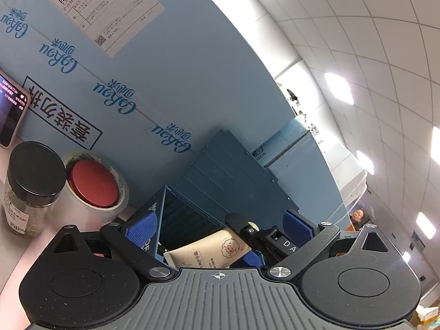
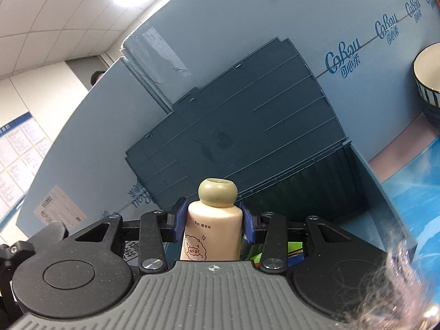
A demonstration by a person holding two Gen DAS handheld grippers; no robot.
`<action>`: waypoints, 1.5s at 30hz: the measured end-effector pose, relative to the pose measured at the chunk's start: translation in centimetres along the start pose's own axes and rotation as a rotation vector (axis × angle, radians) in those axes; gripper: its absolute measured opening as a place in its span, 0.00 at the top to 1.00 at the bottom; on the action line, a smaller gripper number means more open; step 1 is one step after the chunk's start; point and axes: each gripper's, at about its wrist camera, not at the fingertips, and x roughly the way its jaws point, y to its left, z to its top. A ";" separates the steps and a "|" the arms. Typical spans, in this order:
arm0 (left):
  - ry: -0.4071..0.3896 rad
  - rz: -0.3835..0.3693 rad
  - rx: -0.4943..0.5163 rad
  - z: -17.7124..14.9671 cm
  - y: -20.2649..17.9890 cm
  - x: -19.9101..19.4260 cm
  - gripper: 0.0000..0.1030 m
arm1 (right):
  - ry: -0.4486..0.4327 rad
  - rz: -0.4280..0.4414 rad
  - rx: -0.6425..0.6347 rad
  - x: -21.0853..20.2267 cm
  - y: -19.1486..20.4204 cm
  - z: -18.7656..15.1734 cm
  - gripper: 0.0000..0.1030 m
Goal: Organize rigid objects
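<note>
while a big light-blue cardboard box (image 2: 247, 27) is filling the background of both views, a dark blue folding crate (image 2: 233, 126) is standing in front of it with its lid tilted back against the box. on the pale desk (image 1: 16, 247) in the left wrist view, a roll of clear tape (image 1: 90, 206) is sitting with a red cap (image 1: 93, 184) inside its ring, touching a black-lidded spice jar (image 1: 30, 189), and a phone (image 1: 11, 110) is leaning against the box behind them. a striped bowl (image 2: 429, 82) is showing at the right edge of the right wrist view.

the right gripper (image 2: 213, 221) is clenching a cream lotion bottle (image 2: 211, 228) with a sheep drawing, its blue pads (image 2: 178, 220) pressing both sides below the round beige cap (image 2: 218, 192), and it is hanging in front of the crate's open mouth. the left gripper (image 1: 220, 228) is sitting released, its blue pads spread wide apart. between them the same bottle is showing, possibly just above the crate's front rim, though that is hard to judge.
</note>
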 end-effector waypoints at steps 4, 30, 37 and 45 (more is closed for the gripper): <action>0.019 0.001 -0.006 -0.1 0.2 0.5 0.03 | -0.006 -0.065 -0.058 0.0 0.1 0.3 0.62; 0.038 -0.001 0.008 -0.5 -0.2 1.2 0.03 | -0.064 -0.260 -0.320 -1.5 1.8 0.3 0.22; 0.030 -0.018 0.023 -0.6 -0.8 0.9 0.03 | -0.108 -0.228 -0.317 -3.6 1.9 0.7 0.18; -0.045 -0.090 0.127 -1.8 -4.1 0.0 0.03 | -0.220 -0.159 -0.332 -8.6 1.5 0.4 0.05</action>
